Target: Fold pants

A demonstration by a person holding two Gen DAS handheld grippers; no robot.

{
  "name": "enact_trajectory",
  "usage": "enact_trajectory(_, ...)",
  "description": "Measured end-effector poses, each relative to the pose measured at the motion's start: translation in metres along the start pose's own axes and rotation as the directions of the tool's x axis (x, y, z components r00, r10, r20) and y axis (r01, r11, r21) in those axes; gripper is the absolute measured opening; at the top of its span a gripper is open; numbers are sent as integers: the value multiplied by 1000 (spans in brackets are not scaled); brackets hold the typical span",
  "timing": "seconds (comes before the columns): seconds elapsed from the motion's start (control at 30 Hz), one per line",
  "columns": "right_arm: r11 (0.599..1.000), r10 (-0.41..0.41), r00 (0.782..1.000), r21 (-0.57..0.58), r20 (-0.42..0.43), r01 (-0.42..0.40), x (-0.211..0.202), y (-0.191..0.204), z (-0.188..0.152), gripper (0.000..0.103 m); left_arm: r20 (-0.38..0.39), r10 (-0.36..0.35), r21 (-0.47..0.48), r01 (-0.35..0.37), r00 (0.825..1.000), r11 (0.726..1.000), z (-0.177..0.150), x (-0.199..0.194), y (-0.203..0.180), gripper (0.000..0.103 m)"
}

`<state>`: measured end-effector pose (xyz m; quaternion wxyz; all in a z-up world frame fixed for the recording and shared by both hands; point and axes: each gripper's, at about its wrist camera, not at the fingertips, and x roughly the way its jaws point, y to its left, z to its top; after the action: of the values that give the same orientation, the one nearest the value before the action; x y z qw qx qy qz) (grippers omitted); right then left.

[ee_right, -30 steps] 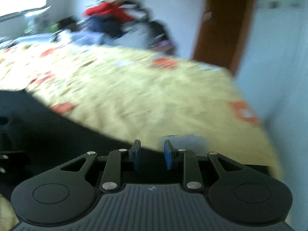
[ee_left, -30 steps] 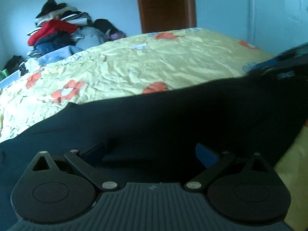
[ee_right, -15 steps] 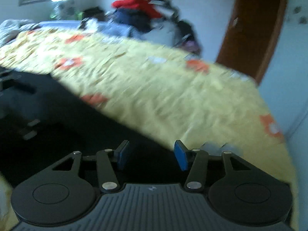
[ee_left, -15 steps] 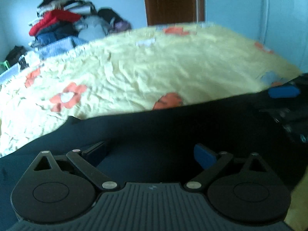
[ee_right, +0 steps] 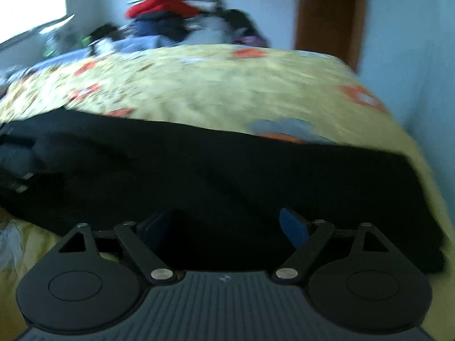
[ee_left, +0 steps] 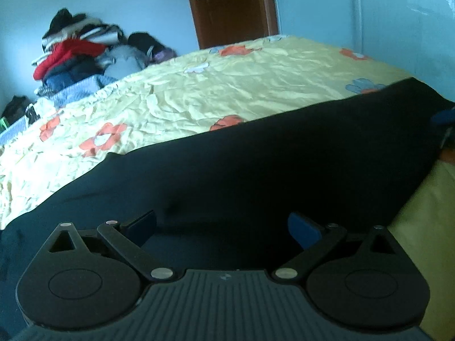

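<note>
Dark navy pants (ee_left: pixel 256 164) lie flat across the near side of a bed with a yellow flowered sheet (ee_left: pixel 216 85). My left gripper (ee_left: pixel 221 227) is open and empty, low over the pants. My right gripper (ee_right: pixel 224 227) is open and empty over the pants (ee_right: pixel 256 170) near their right end. The tip of the right gripper shows at the right edge of the left wrist view (ee_left: pixel 443 119). The left gripper shows dimly at the left edge of the right wrist view (ee_right: pixel 17 170).
A pile of clothes (ee_left: pixel 82 54) is stacked at the far side of the bed by the wall. A brown door (ee_left: pixel 230 5) stands behind the bed. A window (ee_right: pixel 31 2) is at the far left. The bed's right edge (ee_right: pixel 421 147) drops off near the wall.
My right gripper has opened wide, letting go of the pants, and drawn back toward their right end. The left gripper has stayed open and lowered slightly.
</note>
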<state>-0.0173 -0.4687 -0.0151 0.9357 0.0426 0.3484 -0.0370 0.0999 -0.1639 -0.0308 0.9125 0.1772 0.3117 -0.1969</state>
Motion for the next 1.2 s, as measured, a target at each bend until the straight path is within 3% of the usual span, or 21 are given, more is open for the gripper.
enact_trajectory(0.07,988,-43,996,154,84,30,-27,-31,-7,85,28,26,-14,-26,999,1000,-11,-10,6,102)
enact_trajectory(0.13,933,-76,986,361,147,19,-50,-65,-18,85,38,65,-36,-63,997,997,-17,-16,12,101)
enact_trajectory(0.2,814,-78,977,579,200,-54,-65,-100,-37,85,54,104,-70,-100,993,993,-23,-21,20,101)
enact_trajectory(0.3,631,-44,974,763,221,-144,-64,-129,-65,86,90,177,-116,-166,980,979,-29,-29,32,101)
enact_trajectory(0.37,571,-26,970,800,242,-185,-59,-135,-74,86,112,224,-139,-208,968,968,-32,-32,39,101)
enact_trajectory(0.4,571,-30,968,799,248,-187,-57,-135,-74,86,116,241,-148,-223,964,964,-33,-33,42,101)
enact_trajectory(0.47,613,-48,970,774,239,-160,-50,-131,-65,86,104,264,-167,-245,959,955,-36,-31,48,101)
enact_trajectory(0.53,616,-49,968,771,246,-165,-40,-133,-58,86,82,269,-184,-251,960,950,-42,-27,52,101)
enact_trajectory(0.6,635,-66,968,759,242,-146,-29,-134,-50,75,55,254,-206,-238,966,949,-44,-24,57,101)
enact_trajectory(0.67,638,-72,973,760,217,-122,-16,-137,-42,27,56,241,-226,-223,969,948,-46,-25,61,102)
enact_trajectory(0.73,643,-84,975,758,206,-105,-12,-136,-40,13,45,228,-250,-210,973,945,-48,-24,65,102)
enact_trajectory(0.83,712,-92,966,694,240,-104,-19,-119,-26,10,34,216,-298,-196,976,934,-50,-23,71,102)
enact_trajectory(1.03,907,63,940,374,336,-194,-32,-27,42,10,33,226,-377,-198,973,905,-54,-25,80,102)
enact_trajectory(1.1,939,153,931,245,330,-241,-24,18,60,10,36,228,-389,-197,973,900,-54,-26,82,102)
enact_trajectory(1.2,929,318,905,99,282,-357,-4,85,69,10,39,232,-404,-196,972,893,-55,-27,85,102)
